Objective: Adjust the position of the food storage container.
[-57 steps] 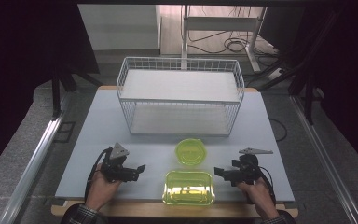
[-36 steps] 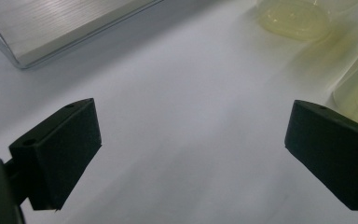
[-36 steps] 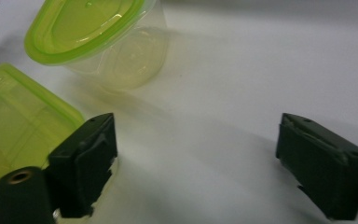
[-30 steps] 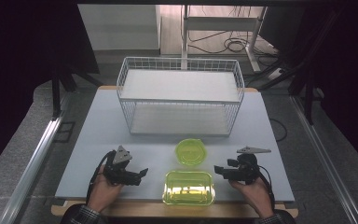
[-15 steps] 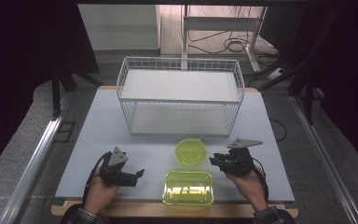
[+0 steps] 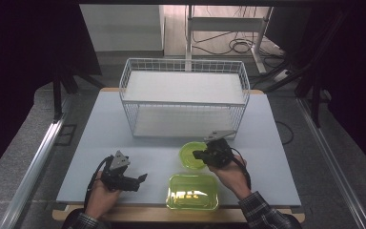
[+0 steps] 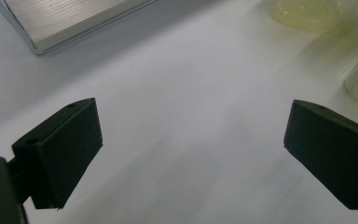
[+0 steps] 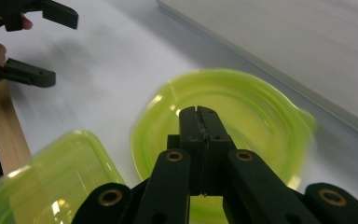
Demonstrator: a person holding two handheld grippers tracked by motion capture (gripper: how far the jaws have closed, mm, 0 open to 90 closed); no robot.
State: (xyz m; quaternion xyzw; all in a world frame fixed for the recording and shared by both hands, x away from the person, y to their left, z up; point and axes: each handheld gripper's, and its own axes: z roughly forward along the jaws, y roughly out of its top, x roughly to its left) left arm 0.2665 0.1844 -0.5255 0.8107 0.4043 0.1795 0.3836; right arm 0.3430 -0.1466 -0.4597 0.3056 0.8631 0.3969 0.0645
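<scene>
A round yellow-green dish (image 6: 189, 155) lies on the white table just in front of the wire basket (image 6: 186, 119). A rectangular yellow-green container (image 6: 193, 192) sits nearer the front edge. My right gripper (image 6: 196, 155) hovers over the round dish (image 8: 256, 116); its jaws have just been closing and now meet, shut (image 8: 200, 114), with nothing between them. My left gripper (image 6: 140, 181) rests low at the front left, open (image 7: 193, 149) over bare table, with nothing between its fingers (image 7: 65, 149). The right gripper view shows that left gripper (image 8: 63, 49) farther off.
The basket's floor (image 8: 284, 42) lies close behind the round dish. The rectangular container (image 8: 42, 182) is just beside my right gripper. A wooden table edge (image 8: 7, 135) runs along the front. Cables and a metal frame (image 6: 228, 28) stand beyond the table.
My right gripper has moved left and away from the front edge, from beside the rectangular container to over the round dish, and its jaws have closed. The left gripper has stayed put.
</scene>
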